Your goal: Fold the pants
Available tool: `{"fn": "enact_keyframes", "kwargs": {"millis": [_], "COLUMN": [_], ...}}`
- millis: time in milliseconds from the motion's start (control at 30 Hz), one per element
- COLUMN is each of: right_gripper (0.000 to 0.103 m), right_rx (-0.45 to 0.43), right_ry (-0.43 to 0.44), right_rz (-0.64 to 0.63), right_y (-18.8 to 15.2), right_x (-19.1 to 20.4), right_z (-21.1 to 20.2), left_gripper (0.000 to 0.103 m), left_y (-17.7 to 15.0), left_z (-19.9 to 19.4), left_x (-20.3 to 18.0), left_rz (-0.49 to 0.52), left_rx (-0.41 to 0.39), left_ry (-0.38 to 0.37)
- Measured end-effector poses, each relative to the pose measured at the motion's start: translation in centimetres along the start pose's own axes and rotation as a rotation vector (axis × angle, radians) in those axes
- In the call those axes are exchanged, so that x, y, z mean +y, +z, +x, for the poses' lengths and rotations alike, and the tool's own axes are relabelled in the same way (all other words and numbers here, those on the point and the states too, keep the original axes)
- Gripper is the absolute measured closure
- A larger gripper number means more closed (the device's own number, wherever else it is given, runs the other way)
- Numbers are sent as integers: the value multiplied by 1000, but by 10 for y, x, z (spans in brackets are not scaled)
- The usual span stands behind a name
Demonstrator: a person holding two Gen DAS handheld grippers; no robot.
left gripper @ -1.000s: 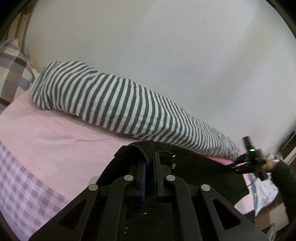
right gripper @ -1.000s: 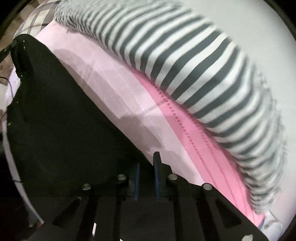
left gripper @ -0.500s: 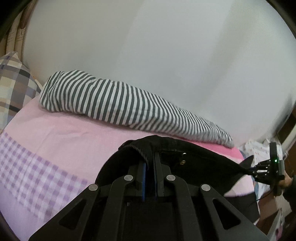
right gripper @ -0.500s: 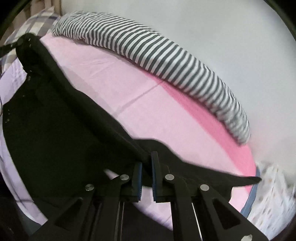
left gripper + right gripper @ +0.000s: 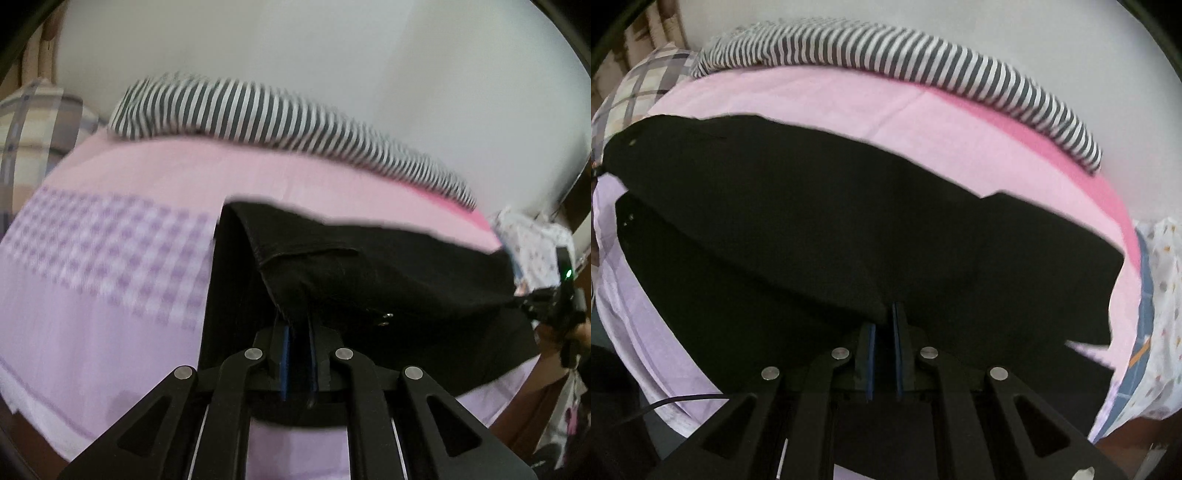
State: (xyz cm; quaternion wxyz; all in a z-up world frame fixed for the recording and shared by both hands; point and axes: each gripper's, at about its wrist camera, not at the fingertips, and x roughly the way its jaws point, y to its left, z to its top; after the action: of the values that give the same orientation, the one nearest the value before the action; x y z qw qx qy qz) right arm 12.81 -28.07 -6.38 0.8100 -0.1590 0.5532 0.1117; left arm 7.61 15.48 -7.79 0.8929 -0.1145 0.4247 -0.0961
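A: Now, where are the pants sitting?

B: Hanging stretched above the pink sheet, between both tools. The left gripper is pinching the waist edge, its jaws easing apart slightly with cloth still between them; the right gripper is clenched on the other edge.

A: Room around?

B: Bare sheet is lying open toward the striped bolster along the wall; a checked pillow is occupying the corner.

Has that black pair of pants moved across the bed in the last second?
Yes. The pants now hang farther from the striped bolster, with more pink sheet showing between.
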Motion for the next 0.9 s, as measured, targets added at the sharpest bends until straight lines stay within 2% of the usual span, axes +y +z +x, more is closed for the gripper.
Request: {"fn": "enact_keyframes", "kwargs": {"millis": [167,267,300,367,433,500,567,600,667,767,900], "right_gripper": [95,92,89,63,51,51,50,49,47,47,47], "right_rx": [46,28,19,5,-23,-46,-65,-75,-98,-124,-156], "right_ry": [-12,-22,-27,-20,-18,-31,-7,11,48,105,173], "right_rz": [33,52,61,82,99,104,131,154,199,277,384], "right_y": [-10,-14,-16,-19,-23,-28,-36,-40,-49,-64,-81], "right_x": [2,3,3,4,7,10,12,11,9,4,0], "right_z": [19,20,20,17,11,3,-6,-11,-19,-26,-31], "left_gripper": [92,89,88,84,75,72,62,60,54,53,53], "left_y": [-27,-30,-29,-30,-31,-32,-32,-33,-36,-41,-51], "left_z": [21,22,23,25,25,20,14,10,-1,-17,-39], "left_x": [-7,-11,-10,-7,-8,-9,-8,-6,0,10,22], "left_rz": [42,58,46,17,14,13,2,-12,-53,-137,-308], "left_rx": [105,107,118,151,177,180,191,190,186,160,107], "left_ry": [77,103,108,109,130,152,183,188,184,168,39]}}
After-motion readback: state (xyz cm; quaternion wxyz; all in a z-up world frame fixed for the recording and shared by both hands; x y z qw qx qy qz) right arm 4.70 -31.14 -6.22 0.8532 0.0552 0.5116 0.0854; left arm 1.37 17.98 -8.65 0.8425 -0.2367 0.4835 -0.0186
